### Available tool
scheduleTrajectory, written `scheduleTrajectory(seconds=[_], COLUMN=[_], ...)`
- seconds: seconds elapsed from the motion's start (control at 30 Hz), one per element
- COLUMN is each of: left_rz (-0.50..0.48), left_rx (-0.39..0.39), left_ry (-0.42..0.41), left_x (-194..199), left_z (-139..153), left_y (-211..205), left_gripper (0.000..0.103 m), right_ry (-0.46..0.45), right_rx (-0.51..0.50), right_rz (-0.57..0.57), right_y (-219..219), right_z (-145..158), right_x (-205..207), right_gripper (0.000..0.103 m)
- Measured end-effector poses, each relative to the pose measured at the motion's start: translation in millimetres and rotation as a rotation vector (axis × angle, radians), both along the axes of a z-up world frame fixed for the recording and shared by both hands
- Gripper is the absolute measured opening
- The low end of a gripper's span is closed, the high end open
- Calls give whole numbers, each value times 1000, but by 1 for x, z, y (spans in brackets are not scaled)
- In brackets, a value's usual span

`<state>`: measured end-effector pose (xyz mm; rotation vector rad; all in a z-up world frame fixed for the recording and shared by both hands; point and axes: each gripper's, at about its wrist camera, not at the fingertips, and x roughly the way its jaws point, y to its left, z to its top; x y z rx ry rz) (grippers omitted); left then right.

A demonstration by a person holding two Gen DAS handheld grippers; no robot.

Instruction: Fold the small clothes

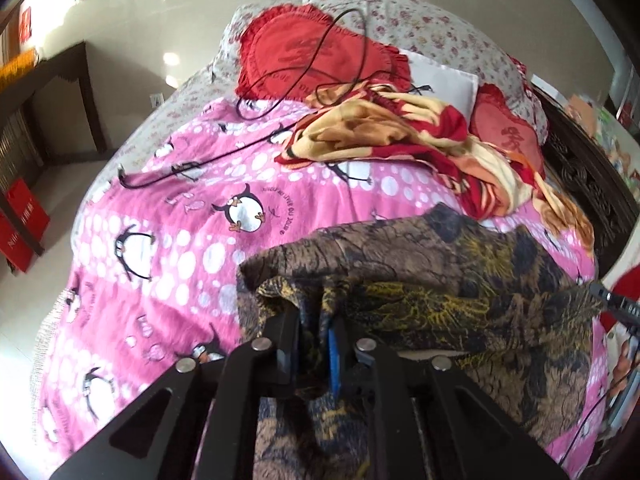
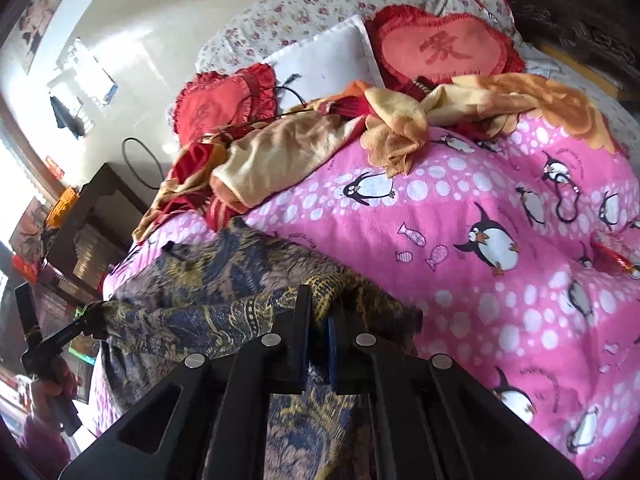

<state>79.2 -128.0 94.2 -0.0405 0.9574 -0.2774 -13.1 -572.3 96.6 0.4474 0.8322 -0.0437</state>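
Note:
A dark brown, navy and yellow patterned garment [image 1: 440, 280] hangs stretched between my two grippers above the pink penguin blanket [image 1: 168, 240]. My left gripper [image 1: 316, 320] is shut on one bunched edge of it. My right gripper [image 2: 318, 312] is shut on the other edge of the garment [image 2: 208, 280]. In the left wrist view the right gripper's tip [image 1: 612, 300] pinches the cloth at the far right. In the right wrist view the left gripper [image 2: 86, 320] pinches it at the far left, with the person's hand [image 2: 52, 392] below.
The bed carries a crumpled red, orange and cream blanket [image 1: 420, 136], red heart cushions [image 1: 304, 52], a white pillow [image 2: 328, 56] and a black cable [image 1: 240, 152]. A dark wooden headboard [image 1: 588, 176] stands at the right. A dark table [image 1: 60, 96] and red boxes [image 1: 20, 220] stand left of the bed.

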Motion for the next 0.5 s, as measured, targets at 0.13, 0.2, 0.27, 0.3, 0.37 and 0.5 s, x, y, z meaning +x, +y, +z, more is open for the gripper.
scheduleTrajectory(seconds=[0.13, 0.2, 0.27, 0.3, 0.37, 0.5], left_rz=[-5, 13, 26, 16, -41, -192], left_rx=[-38, -48, -82, -94, -102, -56], left_ry=[24, -28, -63, -58, -65, -52], left_x=[9, 3, -6, -10, -26, -67], left_z=[-3, 7, 20, 24, 32, 24], left_y=[7, 15, 26, 29, 31, 13], left_gripper=[62, 81, 85, 85, 85, 85], right_ry=[6, -38, -73, -65, -73, -3], right_rx=[-14, -10, -12, -23, -46, -187], right_rz=[2, -34, -55, -46, 66, 307], right_y=[-2, -10, -17, -16, 1, 64], right_z=[1, 11, 22, 26, 31, 9], right_x=[-1, -13, -24, -26, -34, -47], right_gripper=[16, 30, 34, 33, 33, 28])
